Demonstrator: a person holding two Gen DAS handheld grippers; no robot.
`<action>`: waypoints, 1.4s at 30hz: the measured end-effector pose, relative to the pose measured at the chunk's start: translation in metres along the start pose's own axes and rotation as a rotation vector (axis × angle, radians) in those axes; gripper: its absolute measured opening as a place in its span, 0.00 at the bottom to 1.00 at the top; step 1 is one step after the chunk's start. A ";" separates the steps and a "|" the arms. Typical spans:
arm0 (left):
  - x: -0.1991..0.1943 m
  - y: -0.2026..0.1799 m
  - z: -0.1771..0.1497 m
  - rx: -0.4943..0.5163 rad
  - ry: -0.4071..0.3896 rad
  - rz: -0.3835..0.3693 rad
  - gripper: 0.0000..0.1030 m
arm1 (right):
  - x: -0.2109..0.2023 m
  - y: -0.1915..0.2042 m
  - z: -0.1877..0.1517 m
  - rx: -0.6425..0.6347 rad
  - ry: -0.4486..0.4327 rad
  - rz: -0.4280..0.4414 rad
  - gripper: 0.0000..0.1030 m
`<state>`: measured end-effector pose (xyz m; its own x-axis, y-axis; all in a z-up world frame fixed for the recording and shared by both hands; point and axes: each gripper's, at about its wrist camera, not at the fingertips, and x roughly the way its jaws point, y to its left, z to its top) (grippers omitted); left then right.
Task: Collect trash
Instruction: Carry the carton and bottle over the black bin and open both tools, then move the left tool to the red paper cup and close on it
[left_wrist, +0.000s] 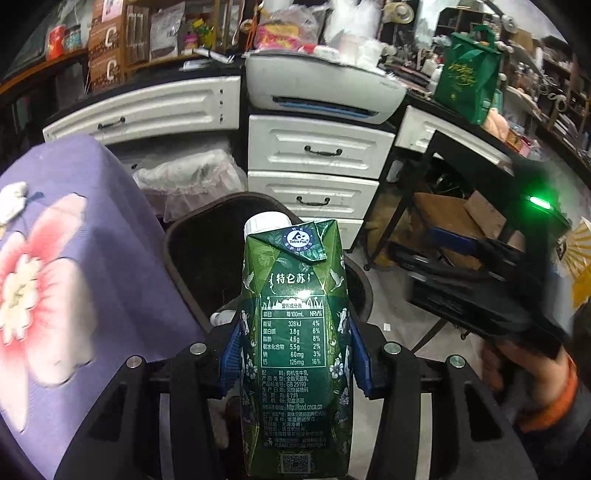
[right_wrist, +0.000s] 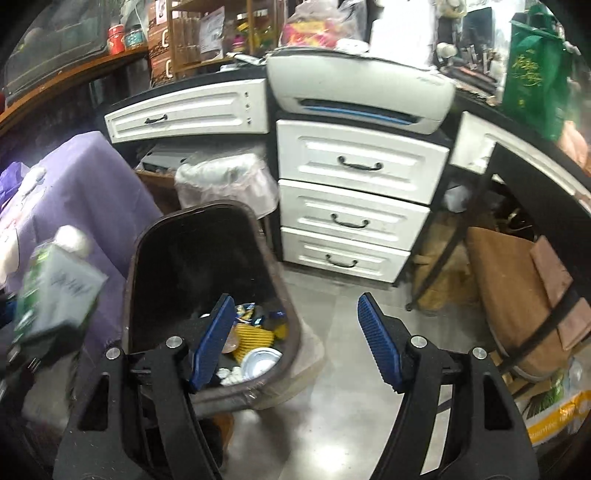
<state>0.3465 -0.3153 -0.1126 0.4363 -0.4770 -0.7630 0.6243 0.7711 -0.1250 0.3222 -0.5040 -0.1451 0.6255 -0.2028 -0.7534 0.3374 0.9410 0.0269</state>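
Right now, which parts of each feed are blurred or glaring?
Left wrist view: the green milk carton in the left tongs is sharp with one glare spot; the right tongs smear. Right wrist view: the carton is blurred; the brown trash bin is clear.

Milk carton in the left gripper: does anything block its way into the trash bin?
Nothing visible does. The left gripper is shut on the milk carton, with the trash bin just ahead, its mouth open and uncovered. The right gripper hangs open and empty beside the bin's right rim, apart from the carton.
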 end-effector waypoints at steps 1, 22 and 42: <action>0.008 0.000 0.002 -0.010 0.010 0.002 0.47 | -0.005 -0.004 -0.003 0.000 -0.007 -0.015 0.67; 0.079 -0.007 0.027 -0.003 0.049 0.096 0.73 | -0.038 -0.038 -0.031 0.095 -0.016 -0.016 0.67; -0.051 -0.037 0.002 0.148 -0.051 -0.114 0.89 | -0.073 -0.006 -0.022 0.064 -0.054 0.104 0.67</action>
<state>0.3019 -0.3205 -0.0674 0.3871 -0.5813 -0.7157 0.7585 0.6421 -0.1113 0.2590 -0.4893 -0.1044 0.6963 -0.1206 -0.7076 0.3117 0.9388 0.1467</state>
